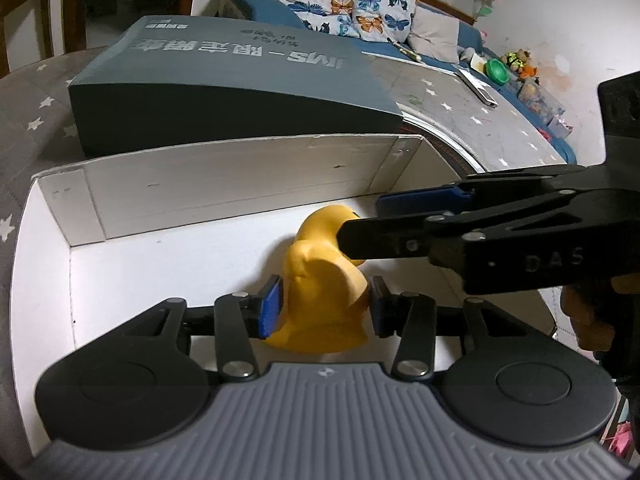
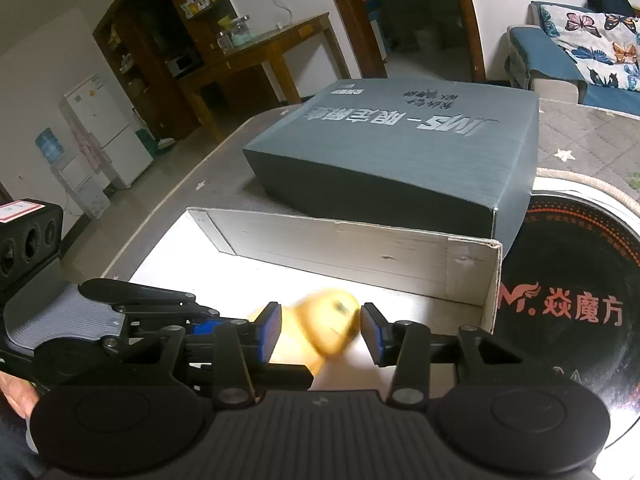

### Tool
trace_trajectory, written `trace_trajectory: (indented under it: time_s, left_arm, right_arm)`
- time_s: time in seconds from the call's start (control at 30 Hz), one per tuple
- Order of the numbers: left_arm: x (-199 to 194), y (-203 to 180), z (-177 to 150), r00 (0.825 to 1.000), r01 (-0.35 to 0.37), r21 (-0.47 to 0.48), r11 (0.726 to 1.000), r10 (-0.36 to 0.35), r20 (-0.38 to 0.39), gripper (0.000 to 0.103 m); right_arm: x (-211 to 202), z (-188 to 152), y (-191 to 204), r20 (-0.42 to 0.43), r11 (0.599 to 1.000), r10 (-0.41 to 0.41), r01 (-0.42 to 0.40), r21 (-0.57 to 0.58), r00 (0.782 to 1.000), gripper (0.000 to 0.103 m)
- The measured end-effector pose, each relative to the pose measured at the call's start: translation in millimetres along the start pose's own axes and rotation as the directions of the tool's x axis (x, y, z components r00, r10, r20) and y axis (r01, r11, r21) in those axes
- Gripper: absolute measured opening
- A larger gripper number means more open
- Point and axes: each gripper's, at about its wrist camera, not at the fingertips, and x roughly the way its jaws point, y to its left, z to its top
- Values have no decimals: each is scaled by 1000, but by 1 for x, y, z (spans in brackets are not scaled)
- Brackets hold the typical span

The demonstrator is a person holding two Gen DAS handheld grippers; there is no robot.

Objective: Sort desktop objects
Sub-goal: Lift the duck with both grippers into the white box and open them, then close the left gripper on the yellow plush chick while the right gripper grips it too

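**Inside the white box: one duck going in, nothing else seen to sort**

Inside the open white cardboard box (image 1: 240,184), the yellow rubber duck (image 1: 324,292) is sitting on the floor, near the front wall, so the placing step is looking nearly finished. The left gripper (image 1: 324,304) is bracketing the duck's body: one blue pad is lying against its side, the other is looking a hair off, and I cannot tell whether it is pressing. The right gripper (image 2: 320,332) is reaching in from the side around the duck's head with its jaws apart; its own view is showing gaps on both sides of the blurred duck, so it is gripping nothing.

What is remaining, by my judgement, is letting go fully and lifting both tools clear.

Counting: one duck, one white box, one closed grey-blue cardboard box (image 1: 224,76) standing just behind it, one black round plate with red lettering (image 2: 568,264) beside the boxes, two grippers. No further loose objects are showing on the grey star-patterned cloth (image 1: 36,120).
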Motion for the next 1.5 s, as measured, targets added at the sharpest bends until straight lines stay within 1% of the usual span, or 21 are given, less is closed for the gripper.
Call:
trace_trajectory:
  time_s: [0.1,0.13,0.17,0.2,0.33,0.37,0.4,0.43,0.47,0.53,0.63,0.73,0.83,0.87,0.93,1.0,1.1,1.2,1.33,1.43,1.5]
  left_arm:
    - [-6,-3,-1,1000,-5,11,1000,5,10,47]
    - [-9,-4,-2,1000,-6,16,1000,5,15,49]
    - [-13,-6,-2,1000,-6,22,1000,6,24,50]
    - [-17,-8,-3,999,-7,27,1000,6,33,52]
    - [-39,-17,-9,997,-10,61,998,5,75,53]
    - [-46,-20,-11,996,-10,71,997,3,86,54]
    - [-55,-22,-14,995,-9,82,997,1,99,57]
    - [-62,-26,-18,993,-7,93,996,-4,114,61]
    - [-70,-28,-22,992,-7,101,995,-6,125,62]
    - [-85,-34,-32,990,3,118,993,-20,142,62]
    - [-104,-44,-48,987,26,147,989,-49,156,62]
    - [-121,-57,-68,984,54,184,981,-84,158,63]
    - [-133,-68,-88,981,87,225,970,-123,148,63]
    - [-137,-71,-95,980,100,235,967,-136,143,64]
    - [-140,-76,-105,979,129,247,960,-163,124,69]
    - [-141,-81,-114,978,150,261,954,-182,102,69]
    - [-137,-86,-126,979,163,272,948,-189,72,69]
    - [-129,-87,-134,982,172,259,950,-187,35,69]
    - [-122,-87,-143,981,186,252,950,-193,3,69]
    - [-113,-87,-146,985,171,256,951,-171,-19,69]
    - [-107,-86,-147,984,176,249,952,-172,-35,69]
  right_arm:
    - [-4,0,4,9,1000,-16,16,-13,1000,53]
    - [-5,0,5,13,1000,-23,23,-19,1000,57]
    - [-7,-1,6,17,999,-31,32,-24,999,59]
    - [-10,-1,7,23,999,-38,39,-29,999,60]
    - [-30,-5,9,59,999,-37,39,-31,998,62]
    - [-37,-7,11,72,999,-38,40,-33,997,67]
    - [-45,-10,12,86,998,-38,42,-37,996,70]
    - [-54,-14,15,102,998,-39,44,-47,994,75]
    - [-62,-18,17,114,997,-40,47,-58,993,76]
    - [-80,-30,24,134,995,-36,47,-84,990,78]
    - [-105,-48,32,156,992,-26,45,-120,987,87]
    - [-129,-70,41,166,986,-19,46,-159,986,89]
    - [-146,-89,49,154,982,-4,33,-186,988,90]
    - [-150,-96,52,148,980,2,27,-195,989,90]
    - [-158,-108,57,135,977,13,16,-214,991,92]
    - [-162,-119,63,117,971,15,13,-238,993,94]
    - [-161,-133,74,80,964,11,11,-267,997,95]
    - [-152,-147,79,25,961,5,3,-278,1000,95]
    - [-140,-163,81,-34,956,-23,13,-292,999,94]
    - [-134,-169,79,-60,959,-28,10,-285,998,91]
    - [-132,-177,81,-69,958,-32,11,-287,997,89]
